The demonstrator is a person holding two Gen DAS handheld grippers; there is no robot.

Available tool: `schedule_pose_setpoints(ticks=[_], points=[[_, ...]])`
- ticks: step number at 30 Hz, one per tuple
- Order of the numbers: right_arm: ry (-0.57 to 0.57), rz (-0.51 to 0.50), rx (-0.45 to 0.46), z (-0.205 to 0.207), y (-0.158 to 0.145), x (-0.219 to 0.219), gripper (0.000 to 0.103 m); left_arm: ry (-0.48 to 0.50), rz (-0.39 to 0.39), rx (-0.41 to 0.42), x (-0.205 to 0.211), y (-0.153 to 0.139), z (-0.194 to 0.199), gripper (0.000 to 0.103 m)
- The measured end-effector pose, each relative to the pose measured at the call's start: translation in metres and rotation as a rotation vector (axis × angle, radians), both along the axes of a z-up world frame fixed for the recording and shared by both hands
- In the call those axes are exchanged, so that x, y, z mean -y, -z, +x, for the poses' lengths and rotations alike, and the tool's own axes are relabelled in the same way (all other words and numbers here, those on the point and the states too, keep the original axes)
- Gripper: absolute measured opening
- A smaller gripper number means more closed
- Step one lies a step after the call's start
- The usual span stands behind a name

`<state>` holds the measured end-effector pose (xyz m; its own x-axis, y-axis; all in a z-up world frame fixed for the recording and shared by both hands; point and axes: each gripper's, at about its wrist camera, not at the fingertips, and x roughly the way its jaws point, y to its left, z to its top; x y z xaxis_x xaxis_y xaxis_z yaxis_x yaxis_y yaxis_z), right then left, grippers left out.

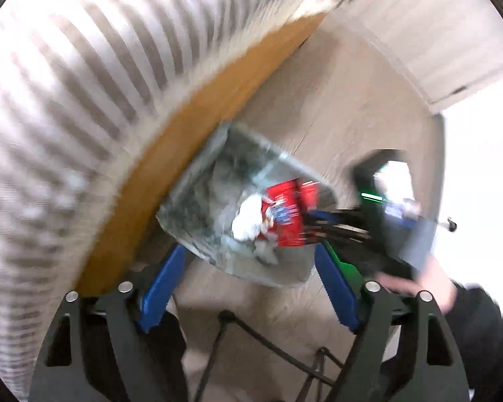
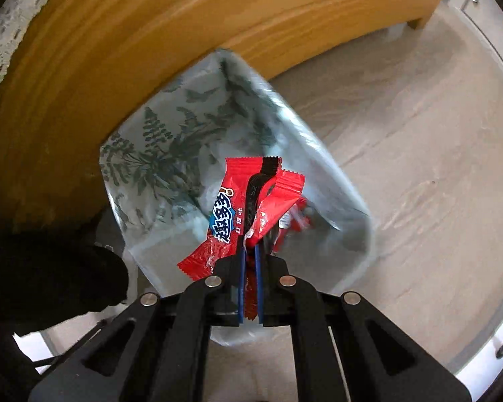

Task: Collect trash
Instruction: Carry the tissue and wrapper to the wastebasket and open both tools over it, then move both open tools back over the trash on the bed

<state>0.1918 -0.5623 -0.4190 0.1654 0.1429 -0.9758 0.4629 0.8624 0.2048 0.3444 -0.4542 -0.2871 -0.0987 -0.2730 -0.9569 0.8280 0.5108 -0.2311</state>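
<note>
Red snack wrappers [image 2: 248, 201] sit clamped in your right gripper [image 2: 249, 254] above the lined bin [image 2: 171, 154]; your left gripper [image 1: 248, 264] gapes empty.

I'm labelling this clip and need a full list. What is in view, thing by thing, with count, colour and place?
snack wrappers: a bunch, count unclear, red with black, pinched over the bin
bin liner: one, pale with green leaf print, lining the bin beside the wood panel
crumpled paper: one, white, inside the bin
wood panel: one, honey-coloured, behind the bin
striped fabric: one, white and grey, above the wood panel
floor: pale wood-look
left gripper: blue fingers apart, empty, over the bin
right gripper: blue fingers shut on the wrappers
sleeve: dark, behind the right gripper
</note>
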Motion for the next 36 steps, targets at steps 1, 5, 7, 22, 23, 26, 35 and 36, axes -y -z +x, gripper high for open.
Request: schedule_pose_setpoints(ticks=[1, 5, 7, 22, 23, 26, 35, 36], points=[[0.005, 0.032, -0.003, 0.010, 0.007, -0.003, 0.006, 0.009, -0.042, 0.013, -0.008, -0.014, 0.000, 0.083], [0.066, 0.178, 0.010, 0.040, 0.035, -0.010, 0.013, -0.024, -0.080, 0.085, -0.027, -0.042, 0.002, 0.086], [0.122, 0.256, 0.033, 0.058, 0.051, -0.012, 0.048, -0.018, -0.058, 0.108, -0.031, -0.039, 0.001, 0.086], [0.163, 0.067, 0.007, 0.002, -0.006, 0.025, 0.063, -0.091, -0.027, 0.016, -0.031, -0.004, -0.002, 0.086], [0.159, 0.049, 0.004, -0.008, -0.014, 0.027, 0.063, -0.076, -0.032, 0.022, -0.027, -0.004, -0.008, 0.086], [0.146, 0.000, -0.014, -0.030, -0.030, 0.026, 0.063, -0.053, -0.060, 0.042, -0.019, -0.013, -0.021, 0.086], [0.068, -0.163, 0.022, -0.058, -0.103, 0.005, 0.063, -0.061, -0.215, 0.219, -0.045, -0.083, -0.035, 0.086], [0.058, -0.182, 0.033, -0.057, -0.111, 0.003, 0.063, -0.080, -0.240, 0.233, -0.054, -0.093, -0.032, 0.086]])
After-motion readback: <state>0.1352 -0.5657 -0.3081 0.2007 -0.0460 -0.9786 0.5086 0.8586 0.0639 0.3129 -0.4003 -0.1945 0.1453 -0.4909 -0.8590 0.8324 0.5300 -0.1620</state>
